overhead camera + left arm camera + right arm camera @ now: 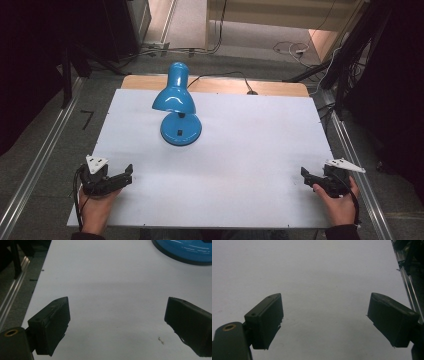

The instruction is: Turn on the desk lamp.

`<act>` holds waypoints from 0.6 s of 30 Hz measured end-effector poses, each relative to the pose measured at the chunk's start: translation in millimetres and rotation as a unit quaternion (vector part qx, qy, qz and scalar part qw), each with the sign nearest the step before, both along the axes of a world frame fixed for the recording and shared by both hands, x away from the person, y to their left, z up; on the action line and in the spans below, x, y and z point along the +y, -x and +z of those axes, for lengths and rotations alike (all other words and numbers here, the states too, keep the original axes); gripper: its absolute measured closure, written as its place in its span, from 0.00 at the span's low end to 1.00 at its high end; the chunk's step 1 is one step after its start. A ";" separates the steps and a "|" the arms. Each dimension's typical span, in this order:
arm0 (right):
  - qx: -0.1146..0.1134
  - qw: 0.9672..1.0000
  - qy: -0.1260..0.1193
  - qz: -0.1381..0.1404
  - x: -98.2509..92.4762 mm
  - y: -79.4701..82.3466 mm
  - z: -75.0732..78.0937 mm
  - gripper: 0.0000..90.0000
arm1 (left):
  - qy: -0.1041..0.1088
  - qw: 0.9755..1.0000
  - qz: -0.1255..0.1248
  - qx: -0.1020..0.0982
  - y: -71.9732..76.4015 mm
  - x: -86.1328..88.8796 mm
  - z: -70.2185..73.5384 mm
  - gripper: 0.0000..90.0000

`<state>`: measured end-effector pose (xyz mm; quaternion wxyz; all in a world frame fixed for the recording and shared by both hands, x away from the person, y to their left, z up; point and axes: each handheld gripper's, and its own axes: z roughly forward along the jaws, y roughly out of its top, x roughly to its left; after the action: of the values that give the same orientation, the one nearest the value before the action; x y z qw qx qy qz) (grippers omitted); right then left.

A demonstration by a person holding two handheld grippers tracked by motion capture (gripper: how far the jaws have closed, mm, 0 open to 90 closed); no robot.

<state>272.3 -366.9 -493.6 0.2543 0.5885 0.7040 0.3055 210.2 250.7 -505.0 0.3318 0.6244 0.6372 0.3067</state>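
Blue lamp (177, 107) on white table (250, 150)

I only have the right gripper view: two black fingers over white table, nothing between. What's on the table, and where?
Observer: A blue desk lamp stands on the far left part of the white table, shade tilted down over its round base.
Operator: Is the left gripper near it?
Observer: No. The left gripper rests at the near left corner, apart from the lamp; its own view catches just the edge of the base at top right.
Operator: Left open or shut?
Observer: Open, fingers wide apart with bare table between.
Operator: Lamp plugged in?
Observer: A black cord runs from it over the far edge; where it ends I can't tell.
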 end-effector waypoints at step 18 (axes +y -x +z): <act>-0.015 1.000 -0.014 0.002 0.8 5.1 7.4 0.13 | 0.041 0.999 -0.023 -0.006 -16.2 -20.6 7.8 0.09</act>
<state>267.2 -366.2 -486.2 0.2563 0.5854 0.6972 0.3248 226.5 230.1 -497.2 0.3674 0.6228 0.6329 0.2768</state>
